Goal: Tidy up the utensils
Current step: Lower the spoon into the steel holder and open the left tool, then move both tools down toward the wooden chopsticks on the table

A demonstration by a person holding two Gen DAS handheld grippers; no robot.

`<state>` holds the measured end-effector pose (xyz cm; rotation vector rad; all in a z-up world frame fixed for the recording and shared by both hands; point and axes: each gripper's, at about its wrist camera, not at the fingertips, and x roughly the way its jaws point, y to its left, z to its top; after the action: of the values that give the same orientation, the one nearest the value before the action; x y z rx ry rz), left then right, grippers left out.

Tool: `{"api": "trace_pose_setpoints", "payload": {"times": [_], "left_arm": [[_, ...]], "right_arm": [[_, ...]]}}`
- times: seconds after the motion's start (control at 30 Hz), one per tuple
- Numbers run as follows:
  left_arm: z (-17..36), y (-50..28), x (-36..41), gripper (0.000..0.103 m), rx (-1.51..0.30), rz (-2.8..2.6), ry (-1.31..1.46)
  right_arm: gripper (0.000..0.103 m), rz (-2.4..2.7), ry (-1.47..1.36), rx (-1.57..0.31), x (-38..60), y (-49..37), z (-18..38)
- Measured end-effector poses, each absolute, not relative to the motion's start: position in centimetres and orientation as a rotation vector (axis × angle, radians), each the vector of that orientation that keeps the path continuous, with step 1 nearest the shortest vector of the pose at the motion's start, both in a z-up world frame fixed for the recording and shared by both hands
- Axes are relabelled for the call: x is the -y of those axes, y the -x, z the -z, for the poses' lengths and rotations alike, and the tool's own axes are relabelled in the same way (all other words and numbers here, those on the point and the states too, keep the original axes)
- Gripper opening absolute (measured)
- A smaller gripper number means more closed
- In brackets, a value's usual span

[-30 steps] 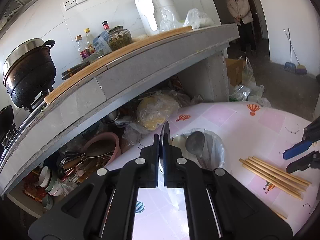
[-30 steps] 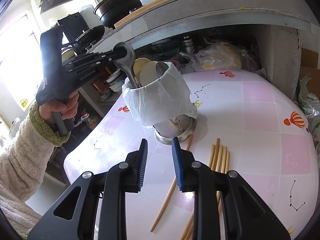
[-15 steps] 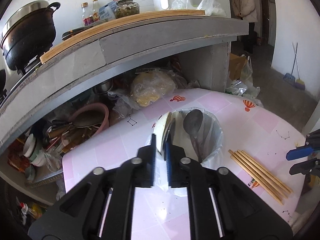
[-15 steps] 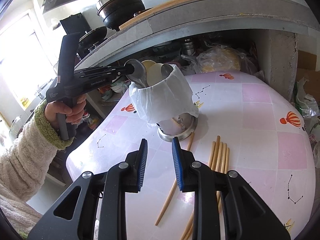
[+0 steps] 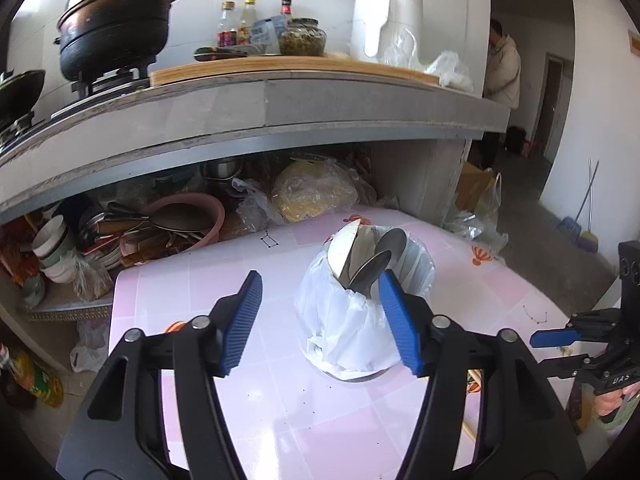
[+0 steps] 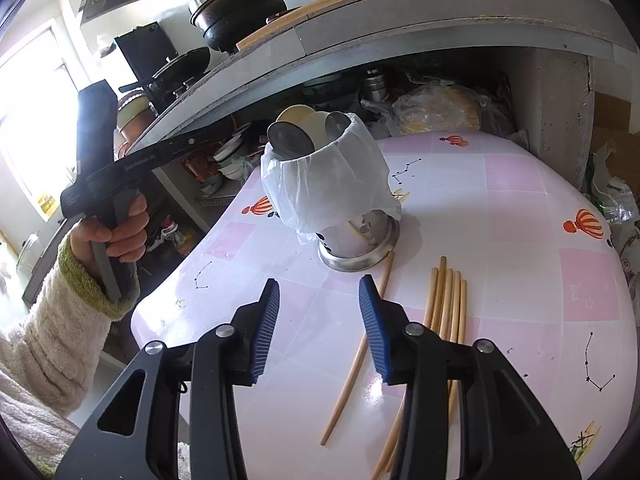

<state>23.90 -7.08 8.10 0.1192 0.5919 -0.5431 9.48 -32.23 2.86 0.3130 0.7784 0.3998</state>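
A metal utensil holder point(image 6: 354, 240) lined with a white plastic bag point(image 5: 352, 320) stands on the pink tiled table point(image 6: 500, 200). Several spoons point(image 5: 366, 258) stand in it, bowls up. My left gripper point(image 5: 320, 320) is open and empty, just in front of the holder; it also shows in the right wrist view point(image 6: 208, 136), left of the holder. Several wooden chopsticks point(image 6: 446, 304) lie on the table right of the holder, one point(image 6: 360, 356) apart from the bundle. My right gripper point(image 6: 316, 320) is open and empty above the table, near the chopsticks.
A grey counter point(image 5: 280, 108) overhangs the table's far side, with a black pot point(image 5: 112, 28) and bottles on top. Dishes and bags point(image 5: 160, 224) crowd the shelf under it. The table edge point(image 5: 116, 320) drops off at the left. A person point(image 5: 502, 68) stands in the doorway.
My left gripper held a spoon over the holder, shut; now it is open and drawn back, and the spoon stands in the holder. My right gripper has opened wider.
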Motion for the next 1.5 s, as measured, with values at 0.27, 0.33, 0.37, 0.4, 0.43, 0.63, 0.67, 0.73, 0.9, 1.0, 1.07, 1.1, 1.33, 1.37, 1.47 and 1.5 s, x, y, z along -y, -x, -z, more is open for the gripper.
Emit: {"api": "trace_pose_setpoints", "payload": {"times": [0.27, 0.33, 0.37, 0.4, 0.43, 0.63, 0.67, 0.73, 0.9, 1.0, 1.07, 1.1, 1.33, 1.37, 1.47, 1.5], "left_arm": [[-7.1, -19.9, 3.2, 0.073, -0.575, 0.487, 0.019], [-6.6, -18.9, 2.3, 0.074, -0.583, 0.477, 0.053], [-6.3, -18.4, 1.9, 0.075, -0.589, 0.475, 0.067], [-6.0, -18.0, 1.7, 0.077, -0.594, 0.468, 0.073], [-5.6, -17.5, 1.5, 0.078, -0.599, 0.46, 0.079], [-2.4, -15.3, 0.7, 0.08, -0.673, 0.451, 0.146], [-1.9, -14.8, 0.5, 0.08, -0.681, 0.443, 0.156], [-0.8, -14.0, 0.3, 0.08, -0.691, 0.428, 0.173], [1.0, -12.4, -0.2, 0.085, -0.698, 0.404, 0.174], [2.0, -11.8, -0.6, 0.089, -0.712, 0.407, 0.209], [2.6, -11.6, -0.5, 0.091, -0.737, 0.428, 0.215], [2.9, -11.5, -0.4, 0.091, -0.747, 0.435, 0.215], [5.6, -11.1, 1.7, 0.092, -0.825, 0.51, 0.219], [5.8, -11.1, 2.0, 0.093, -0.831, 0.52, 0.221], [6.1, -11.3, 3.1, 0.095, -0.841, 0.54, 0.207], [6.1, -11.3, 3.5, 0.095, -0.839, 0.545, 0.197]], "right_arm": [[0.05, -0.392, -0.279, -0.778, 30.8, -8.7, -3.2], [0.051, -0.39, -0.275, -0.776, 30.4, -8.5, -3.2], [0.051, -0.389, -0.272, -0.776, 30.2, -8.3, -3.2], [0.051, -0.387, -0.272, -0.777, 30.0, -8.2, -3.1], [0.052, -0.385, -0.273, -0.779, 29.8, -8.2, -3.1], [0.052, -0.365, -0.29, -0.804, 29.3, -7.7, -2.4], [0.052, -0.359, -0.293, -0.806, 29.3, -7.6, -2.4], [0.053, -0.344, -0.296, -0.807, 29.5, -7.1, -2.3], [0.057, -0.291, -0.3, -0.823, 30.2, -6.0, -1.8], [0.057, -0.251, -0.301, -0.832, 30.9, -4.9, -1.2], [0.057, -0.225, -0.31, -0.845, 31.4, -4.2, -0.6], [0.057, -0.218, -0.314, -0.851, 31.5, -4.0, -0.4], [0.057, -0.123, -0.351, -0.916, 32.8, -3.2, 2.4], [0.057, -0.112, -0.354, -0.912, 32.9, -3.2, 2.5], [0.057, -0.092, -0.356, -0.903, 33.4, -3.0, 3.0], [0.057, -0.089, -0.356, -0.904, 33.5, -3.0, 3.2]]}}
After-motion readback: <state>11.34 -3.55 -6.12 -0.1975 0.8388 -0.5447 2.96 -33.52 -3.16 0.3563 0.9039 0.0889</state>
